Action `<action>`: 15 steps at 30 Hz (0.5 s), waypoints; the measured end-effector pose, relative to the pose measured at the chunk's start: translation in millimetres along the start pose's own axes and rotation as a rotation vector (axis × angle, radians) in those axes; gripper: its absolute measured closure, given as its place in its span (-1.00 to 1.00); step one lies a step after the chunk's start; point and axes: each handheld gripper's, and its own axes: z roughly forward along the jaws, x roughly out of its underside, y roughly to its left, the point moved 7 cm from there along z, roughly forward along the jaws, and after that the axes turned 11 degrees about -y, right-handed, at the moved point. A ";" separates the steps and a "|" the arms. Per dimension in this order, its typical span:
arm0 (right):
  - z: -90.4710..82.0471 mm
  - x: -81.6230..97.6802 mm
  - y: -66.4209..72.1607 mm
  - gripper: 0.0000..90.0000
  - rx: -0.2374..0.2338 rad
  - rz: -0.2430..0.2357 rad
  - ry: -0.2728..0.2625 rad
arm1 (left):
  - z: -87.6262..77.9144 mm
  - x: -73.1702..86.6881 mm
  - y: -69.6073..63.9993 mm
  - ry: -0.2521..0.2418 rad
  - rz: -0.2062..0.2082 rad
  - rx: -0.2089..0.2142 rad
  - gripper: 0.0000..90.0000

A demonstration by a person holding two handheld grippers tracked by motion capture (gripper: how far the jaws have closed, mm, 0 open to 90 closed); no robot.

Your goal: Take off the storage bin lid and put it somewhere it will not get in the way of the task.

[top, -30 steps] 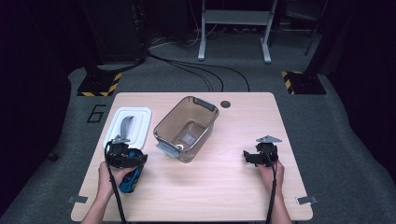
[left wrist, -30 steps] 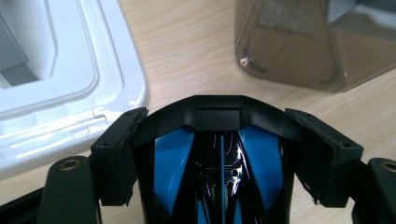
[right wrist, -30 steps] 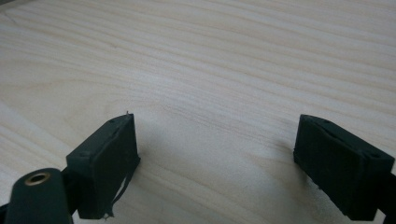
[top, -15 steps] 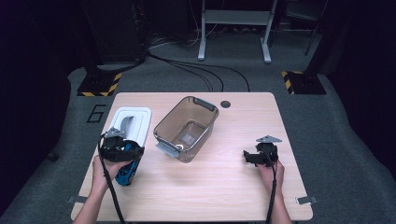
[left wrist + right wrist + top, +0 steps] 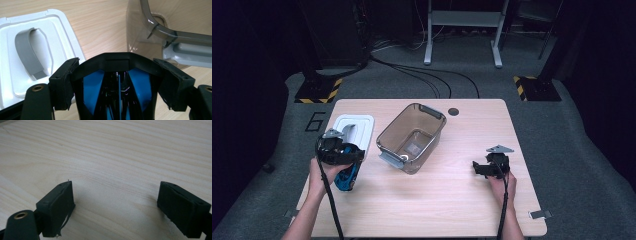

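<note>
On pale wood, left gripper [image 5: 343,162] clamps a glossy black-and-blue pouch [image 5: 117,95].

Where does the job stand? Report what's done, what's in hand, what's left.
Done: the white lid is off and lies beside the clear bin.
In hand: the left gripper is shut on the blue-and-black packet, held near the bin.
Left: the bin looks empty, so the packet likely goes in, then perhaps the lid. The right gripper rests open, holding nothing.
</note>
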 end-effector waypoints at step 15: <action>0.0 0.0 0.0 -0.71 0.000 0.000 0.000 | 6.5 -7.1 13.1 -0.005 -0.025 -0.019 -0.45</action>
